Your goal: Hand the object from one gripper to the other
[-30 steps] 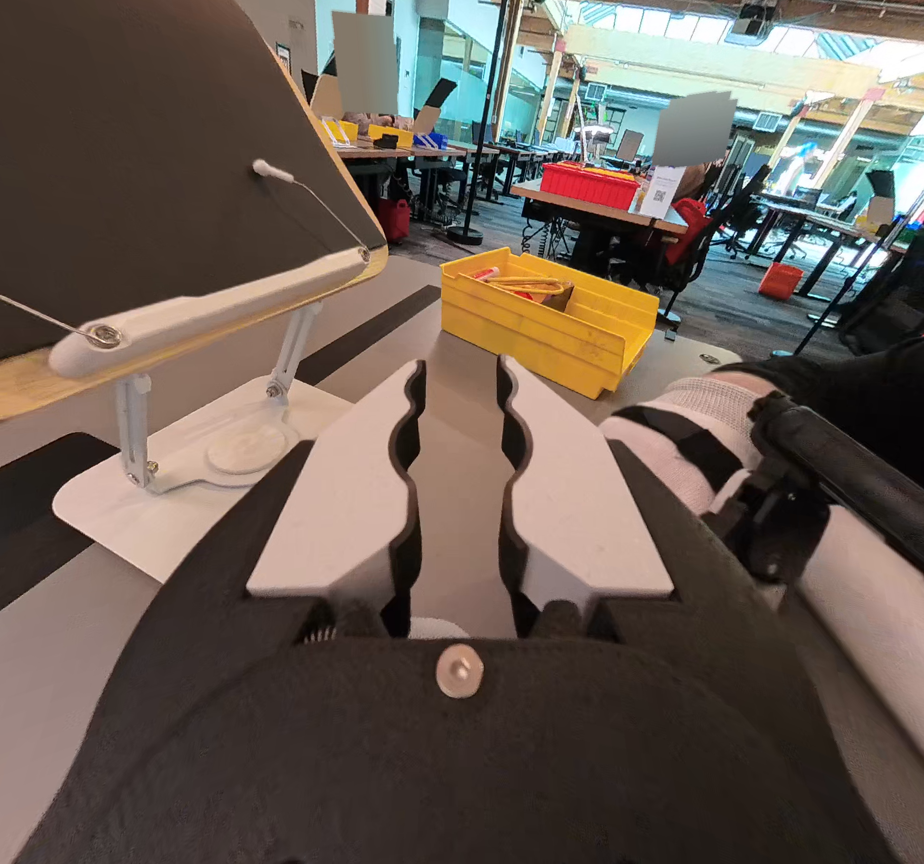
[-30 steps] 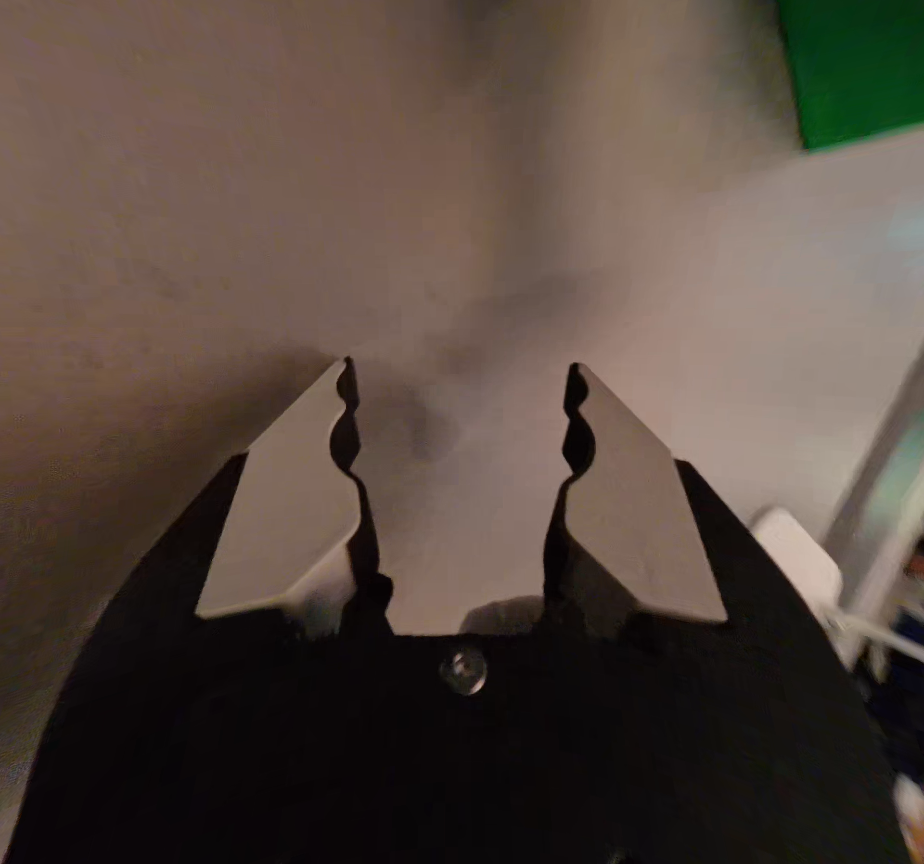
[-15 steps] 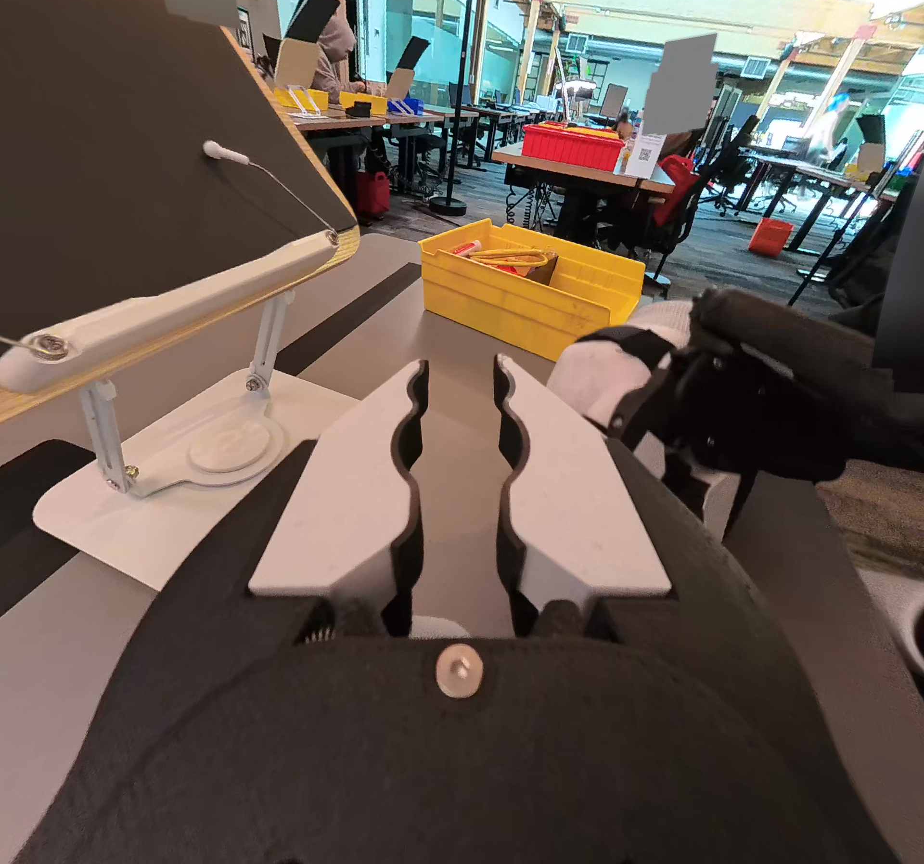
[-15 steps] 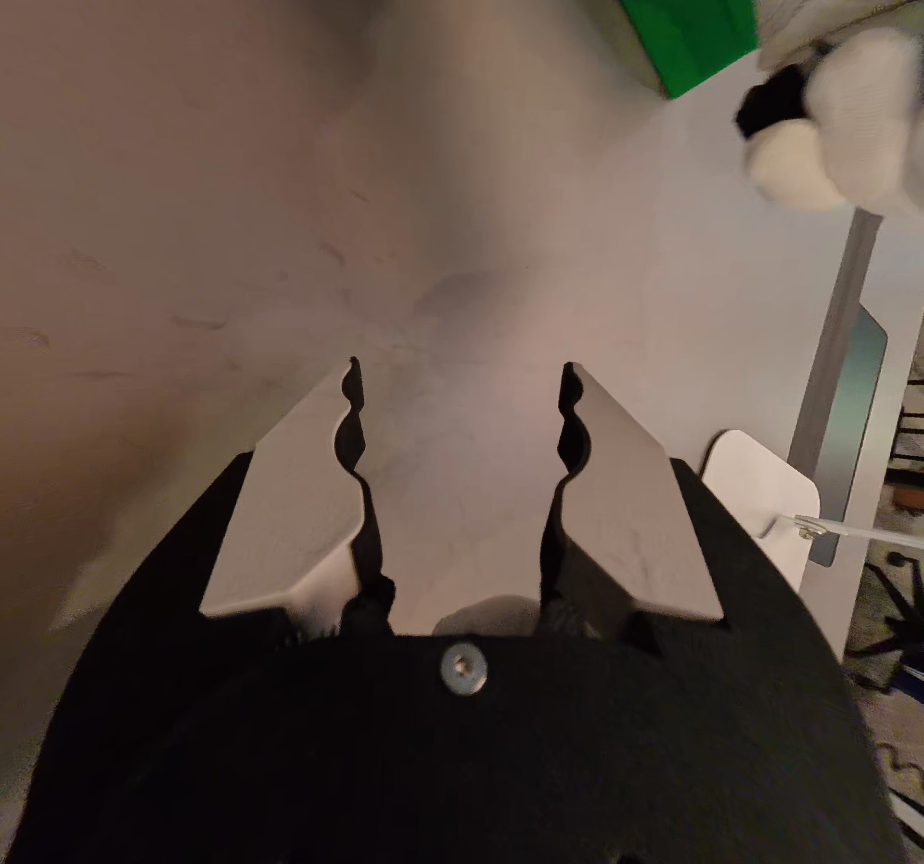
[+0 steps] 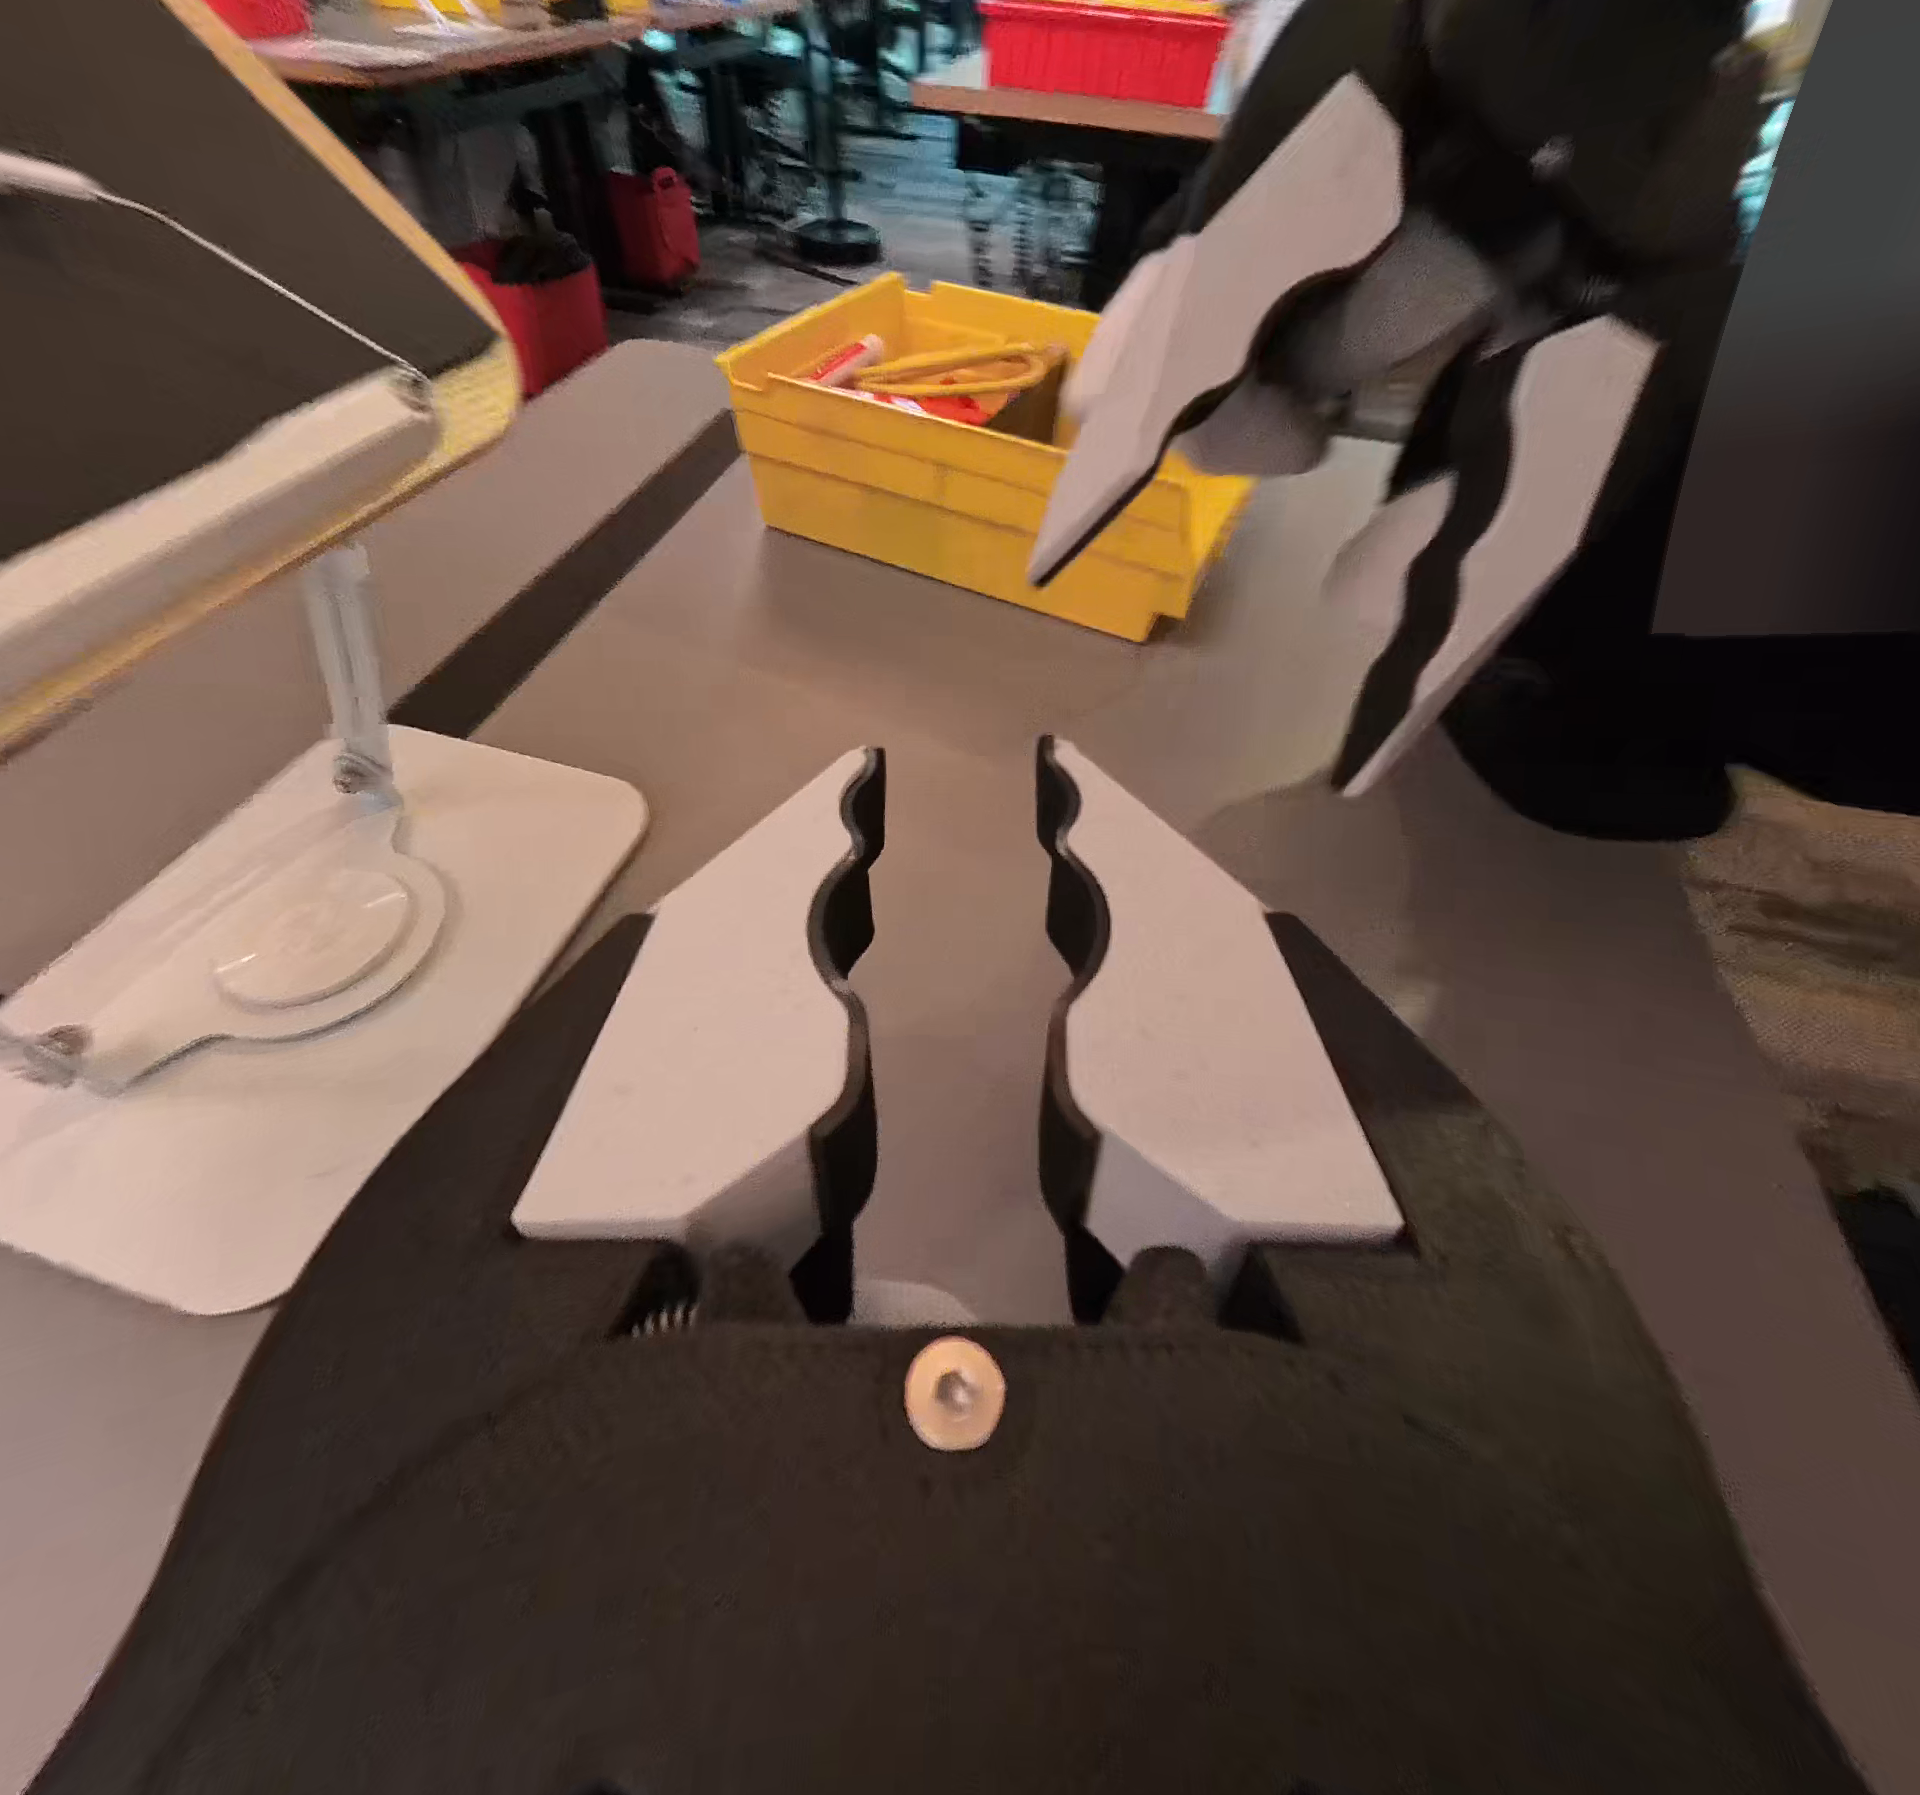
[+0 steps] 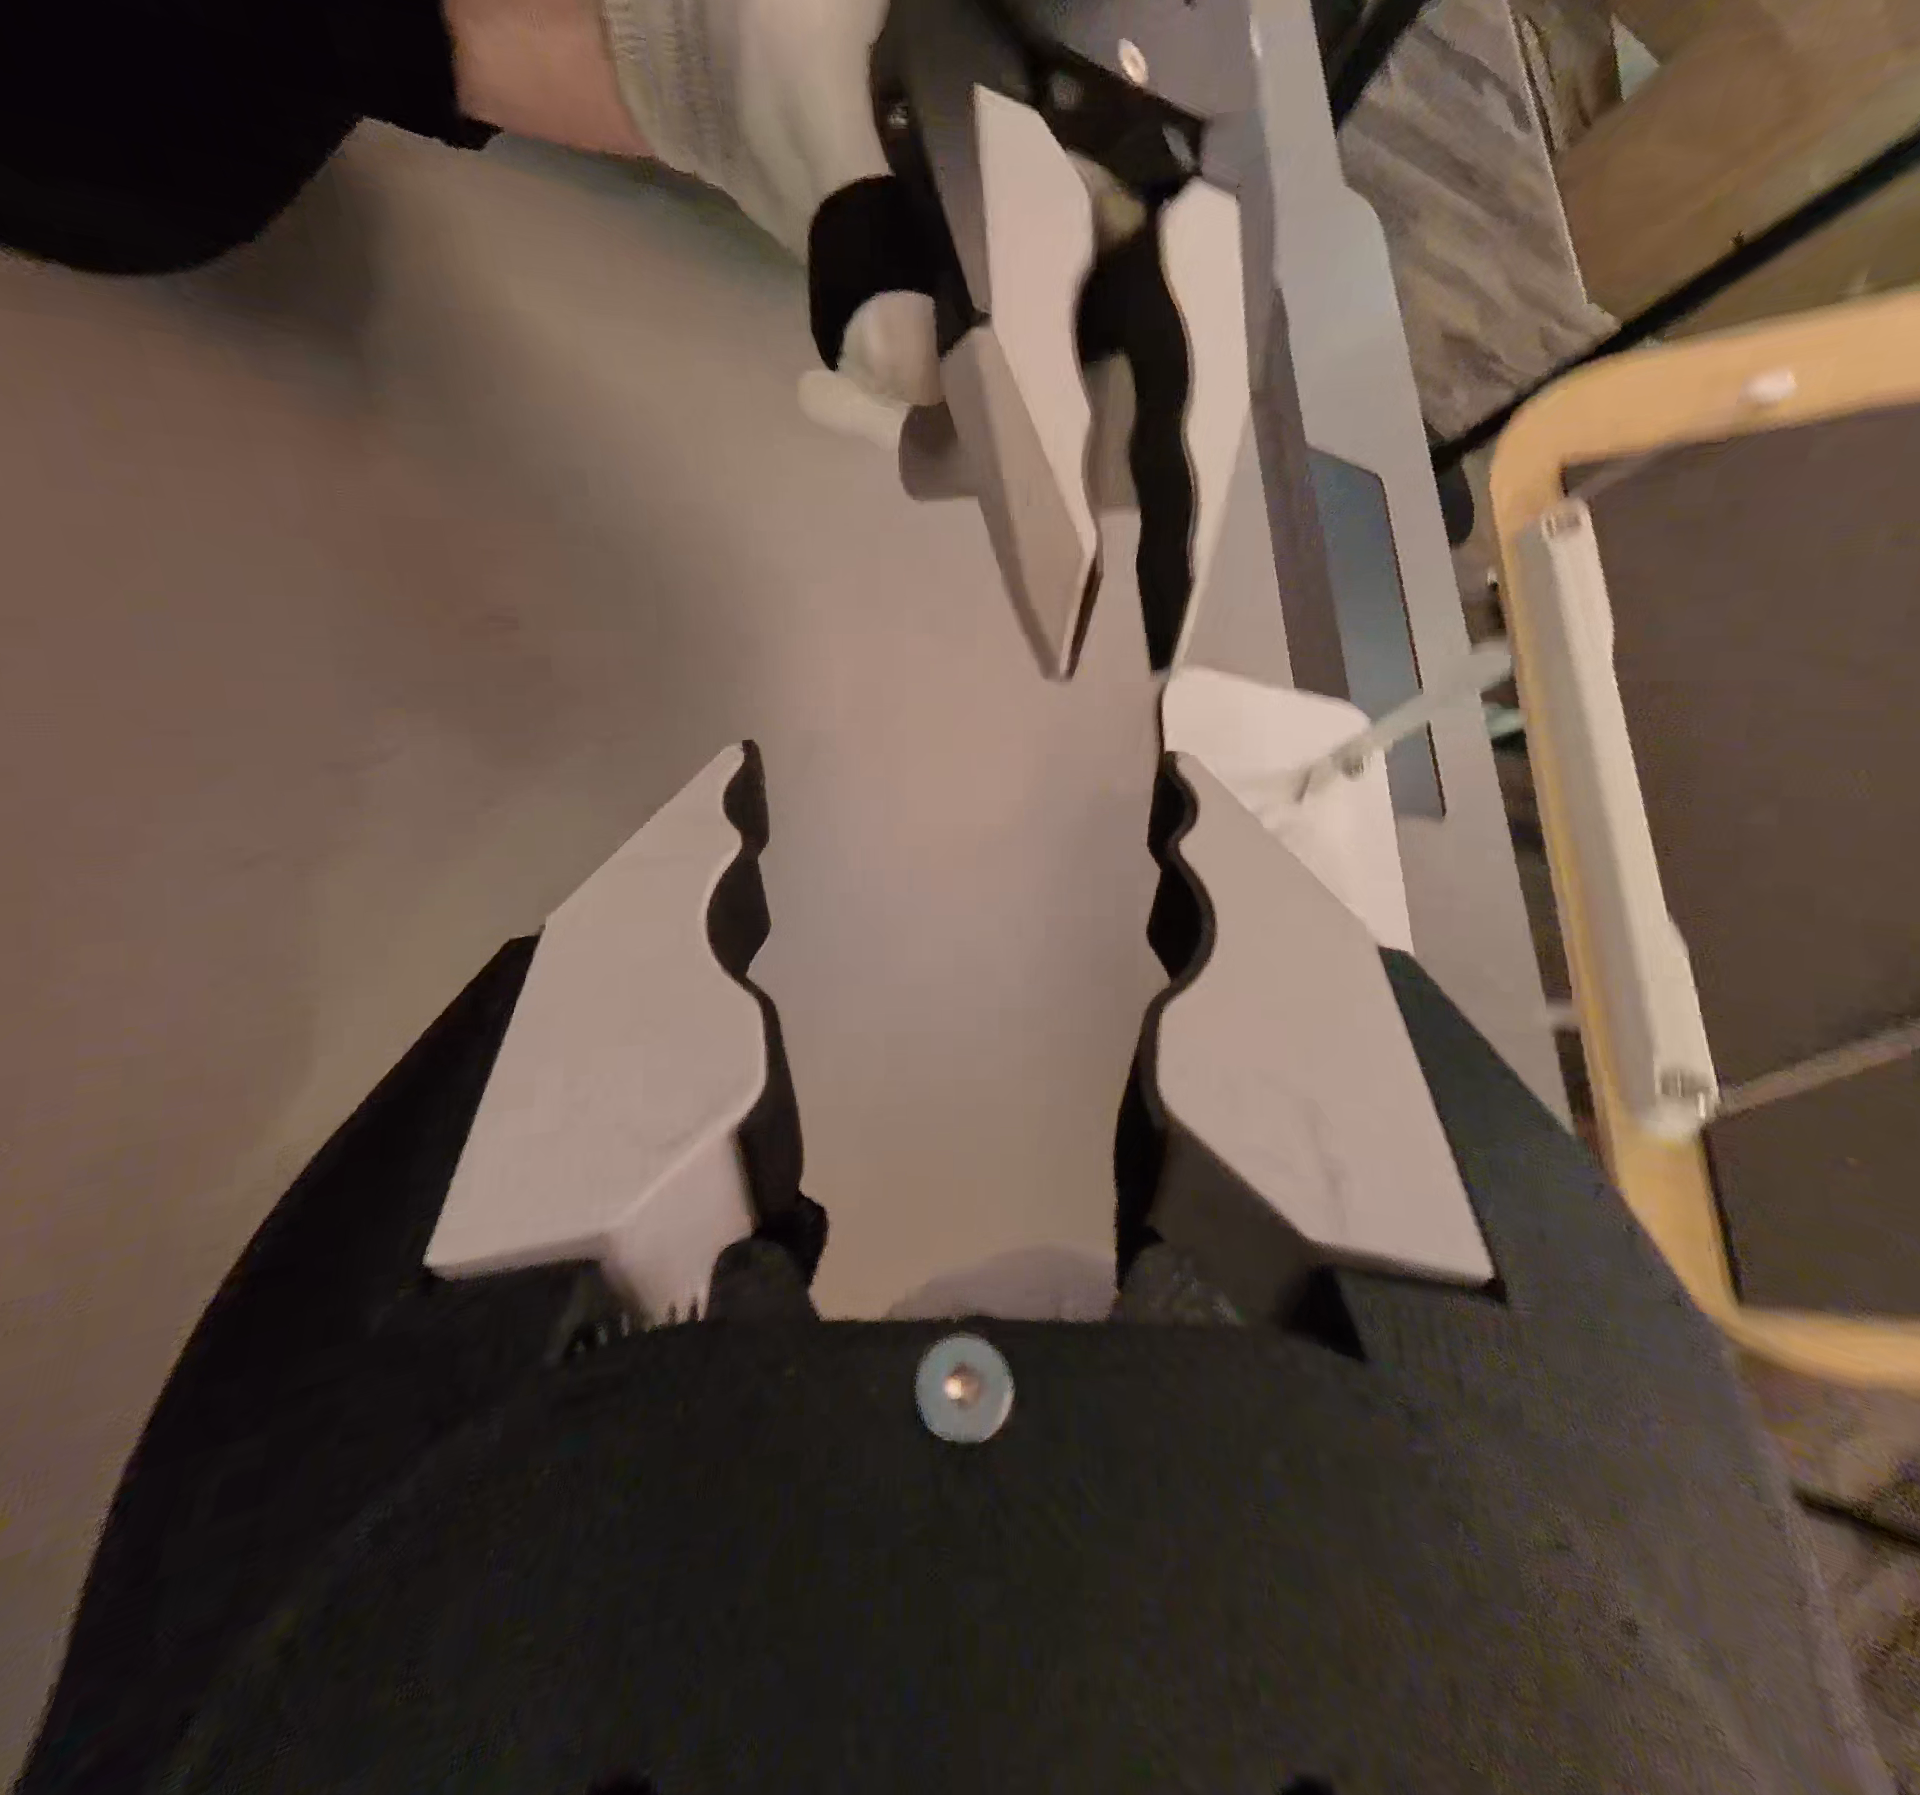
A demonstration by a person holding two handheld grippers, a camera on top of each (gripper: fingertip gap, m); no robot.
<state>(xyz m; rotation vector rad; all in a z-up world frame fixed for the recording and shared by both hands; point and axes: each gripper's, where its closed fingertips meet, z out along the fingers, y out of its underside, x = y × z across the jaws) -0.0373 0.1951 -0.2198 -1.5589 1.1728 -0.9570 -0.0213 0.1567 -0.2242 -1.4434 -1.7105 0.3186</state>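
Observation:
My left gripper (image 5: 961, 758) is open by a narrow gap with nothing between its fingers, low over the grey table (image 5: 831, 665). My right gripper (image 5: 1195, 685) shows in the left wrist view at the upper right, open and empty, tips pointing down toward the table. In the right wrist view my right gripper (image 6: 956, 753) is wide open and empty. The left gripper (image 6: 1110, 667) faces it from above, held by a white-gloved hand (image 6: 748, 52), tips a short way apart from mine. Neither gripper holds an object.
A yellow bin (image 5: 935, 488) with orange and red items stands on the table behind the right gripper. A dark board with a wooden rim (image 5: 156, 291) rests on a white stand (image 5: 260, 1018) at the left; it also shows in the right wrist view (image 6: 1766, 810).
The right gripper has lifted off the table and swung round to face the left gripper, coming fully into the left wrist view. Both stay open and empty.

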